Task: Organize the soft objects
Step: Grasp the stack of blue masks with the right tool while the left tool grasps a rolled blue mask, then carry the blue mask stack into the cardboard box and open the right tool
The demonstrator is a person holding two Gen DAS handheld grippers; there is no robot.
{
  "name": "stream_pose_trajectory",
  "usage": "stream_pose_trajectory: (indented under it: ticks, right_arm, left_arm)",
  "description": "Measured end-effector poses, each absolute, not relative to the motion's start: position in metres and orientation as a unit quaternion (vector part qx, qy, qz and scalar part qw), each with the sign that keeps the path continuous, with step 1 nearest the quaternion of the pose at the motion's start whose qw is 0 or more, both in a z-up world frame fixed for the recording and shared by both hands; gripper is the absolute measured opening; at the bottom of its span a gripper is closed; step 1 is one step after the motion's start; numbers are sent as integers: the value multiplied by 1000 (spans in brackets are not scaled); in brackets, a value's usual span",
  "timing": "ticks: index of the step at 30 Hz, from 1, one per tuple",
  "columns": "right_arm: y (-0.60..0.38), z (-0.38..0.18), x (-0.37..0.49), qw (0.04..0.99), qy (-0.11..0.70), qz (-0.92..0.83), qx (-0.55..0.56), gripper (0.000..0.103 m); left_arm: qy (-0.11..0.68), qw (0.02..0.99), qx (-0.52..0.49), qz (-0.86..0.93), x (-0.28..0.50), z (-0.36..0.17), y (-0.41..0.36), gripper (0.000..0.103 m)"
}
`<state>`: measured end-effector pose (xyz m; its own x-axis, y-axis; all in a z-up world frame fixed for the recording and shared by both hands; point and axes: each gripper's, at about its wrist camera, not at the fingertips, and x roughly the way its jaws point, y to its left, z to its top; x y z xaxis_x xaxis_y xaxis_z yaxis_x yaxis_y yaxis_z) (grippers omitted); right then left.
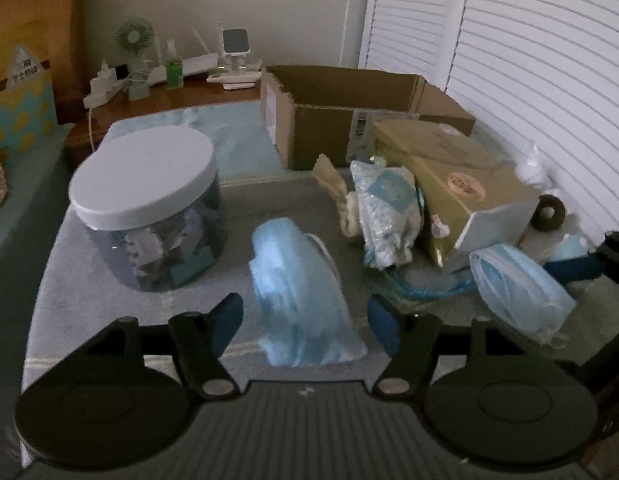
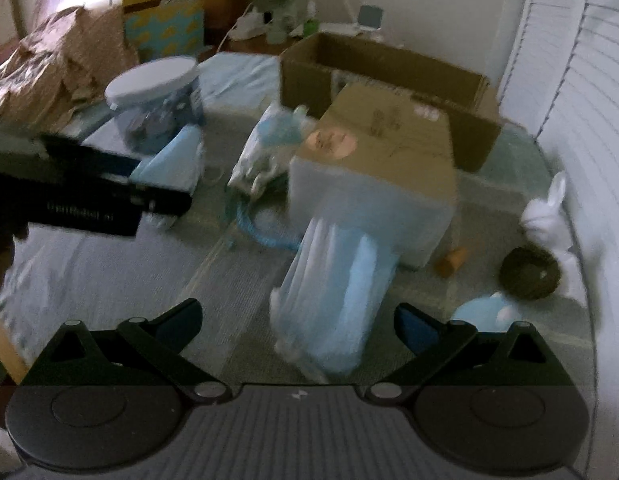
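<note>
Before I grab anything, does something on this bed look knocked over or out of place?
Yes. The gold box is tipped, leaning over the patterned pouch. Two blue bagged bundles lie loose on the blanket, outside the open cardboard box. The jar stands upright, lid on.

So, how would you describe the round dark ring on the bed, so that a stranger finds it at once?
Start from the open cardboard box at the back, then come forward past the tan box to its right side. There the dark ring lies flat beside the white rabbit figure. It is the only dark, doughnut-shaped thing among pale blue packs.
</note>
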<state>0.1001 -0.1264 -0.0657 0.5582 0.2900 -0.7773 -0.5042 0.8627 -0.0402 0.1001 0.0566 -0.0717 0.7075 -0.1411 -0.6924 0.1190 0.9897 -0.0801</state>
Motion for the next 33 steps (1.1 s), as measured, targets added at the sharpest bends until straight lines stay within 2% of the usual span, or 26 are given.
stream_pose_trajectory:
  ticks: [6, 8, 11, 13, 15, 18, 20, 23, 33]
  right_arm:
    - [-127, -60, 116, 879, 411, 202, -133, 99]
    - [-126, -62, 121, 876, 419, 198, -131, 90]
    - [-125, -66, 124, 873, 427, 196, -132, 83]
    - [-123, -67, 126, 872, 430, 194, -132, 75]
    - [-124, -67, 125, 870, 434, 194, -128, 72]
    - [-125, -66, 122, 871, 434, 192, -131, 61]
    - [-127, -64, 120, 870, 435, 192, -131, 54]
    - [-128, -62, 116, 872, 432, 188, -134, 50]
    - [-136, -33, 95, 882, 410, 191, -129, 50]
  left_arm:
    - [384, 921, -17, -64, 109, -77, 52, 70]
    - [384, 921, -14, -61, 111, -78, 50, 70]
    - [385, 921, -18, -58, 112, -77, 52, 69]
    - [385, 921, -18, -55, 111, -77, 53, 62]
    - [385, 921, -15, -55, 110, -76, 53, 49]
    - [389, 919, -13, -63, 107, -74, 56, 39]
    - [388, 919, -13, -70, 105, -71, 59, 39]
    - [384, 920, 2, -79, 100, -66, 58, 38]
    - [376, 919, 10, -117, 76, -41, 62, 38]
